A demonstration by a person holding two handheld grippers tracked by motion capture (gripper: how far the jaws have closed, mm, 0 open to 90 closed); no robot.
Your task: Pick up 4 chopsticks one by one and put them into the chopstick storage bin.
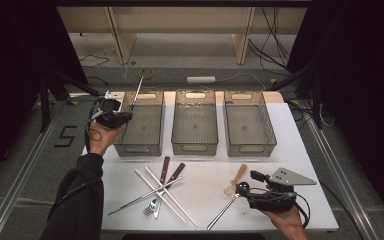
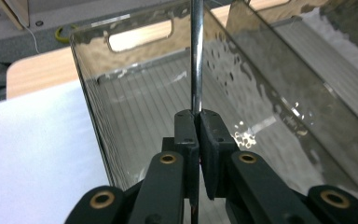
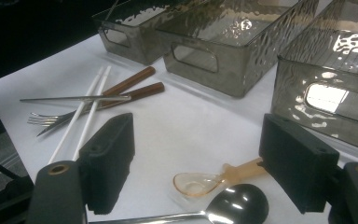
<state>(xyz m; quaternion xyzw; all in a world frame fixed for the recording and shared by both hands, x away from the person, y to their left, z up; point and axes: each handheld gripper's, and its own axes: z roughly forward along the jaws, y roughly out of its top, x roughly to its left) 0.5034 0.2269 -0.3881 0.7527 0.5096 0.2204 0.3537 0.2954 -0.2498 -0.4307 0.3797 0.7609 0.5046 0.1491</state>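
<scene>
Where bins (image 1: 195, 146) stand, cutlery (image 1: 161, 192) lies before.

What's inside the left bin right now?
The left bin looks empty. The left gripper, shut on a metal rod, hovers above it. That gripper hides the near end of the bin floor.

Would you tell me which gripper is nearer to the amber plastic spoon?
Right. The right gripper hovers open just beside the amber spoon, at the table's near right. The left gripper is far off over the left bin, shut on a metal rod.
</scene>
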